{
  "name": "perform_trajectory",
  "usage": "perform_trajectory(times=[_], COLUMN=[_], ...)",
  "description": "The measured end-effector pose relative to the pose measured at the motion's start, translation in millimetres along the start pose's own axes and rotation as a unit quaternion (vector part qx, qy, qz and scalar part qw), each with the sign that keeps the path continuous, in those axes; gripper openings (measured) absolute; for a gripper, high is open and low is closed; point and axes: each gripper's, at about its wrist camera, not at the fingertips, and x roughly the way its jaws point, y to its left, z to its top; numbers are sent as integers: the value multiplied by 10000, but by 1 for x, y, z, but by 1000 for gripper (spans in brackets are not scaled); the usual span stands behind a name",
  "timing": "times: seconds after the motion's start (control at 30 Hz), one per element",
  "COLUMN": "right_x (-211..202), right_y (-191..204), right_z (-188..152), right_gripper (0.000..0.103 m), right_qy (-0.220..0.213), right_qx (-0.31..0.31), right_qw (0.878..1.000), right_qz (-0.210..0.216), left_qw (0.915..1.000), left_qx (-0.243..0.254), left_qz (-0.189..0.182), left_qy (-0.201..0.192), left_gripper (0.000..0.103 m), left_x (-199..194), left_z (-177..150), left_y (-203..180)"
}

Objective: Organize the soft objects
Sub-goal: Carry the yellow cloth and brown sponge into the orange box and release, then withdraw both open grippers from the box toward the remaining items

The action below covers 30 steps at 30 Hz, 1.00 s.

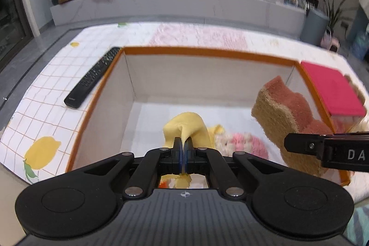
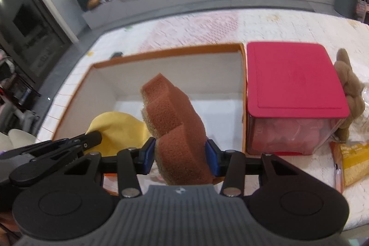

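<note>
Yellow cloth (image 1: 184, 128) is pinched between the pressed-together jaws of the left gripper (image 1: 183, 149), held over the open orange-rimmed box (image 1: 207, 51). A brown sponge (image 2: 177, 128) is clamped between the blue pads (image 2: 211, 159) of the right gripper (image 2: 181, 158), its jaws part-spread around it, also above the box. A pink fluffy item (image 1: 244, 142) is already seen lying on the box floor. Both grippers are crowded into the same opening, so a collision between them is judged likely if both are lowered together. The cloth could be snagged on the near wall, or the sponge released over the rim beside the red-lidded container (image 2: 293, 75) and lost onto the counter (image 1: 57, 75).
</note>
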Motion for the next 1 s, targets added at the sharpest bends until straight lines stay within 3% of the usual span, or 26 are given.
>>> perform_trajectory(times=[0.23,0.4,0.53,0.67,0.8,0.87,1.0], right_x=[17,21,22,23,20,16,8], right_y=[-2,2,4,4,5,7,8], right_z=[-2,-1,-2,-1,-2,-3,-4], right_gripper=[46,47,46,47,60,64,65], right_qy=[121,161,190,237,280,267,203], right_qx=[-201,-408,-542,-613,-673,-737,-773], right_qw=[9994,9982,9974,9969,9968,9964,9965], right_qz=[-260,-397,-441,-429,-341,-315,-257], left_qw=[9983,9973,9961,9953,9952,9954,9959], left_qx=[19,-163,-337,-437,-613,-683,-764], left_qz=[120,68,17,30,-27,-83,-107], left_qy=[569,711,815,864,767,671,467], left_gripper=[4,6,23,31,59,62,66], left_x=[19,22,25,27,22,17,5], left_z=[5,3,6,7,6,6,8], left_y=[-1,0,5,7,12,14,15])
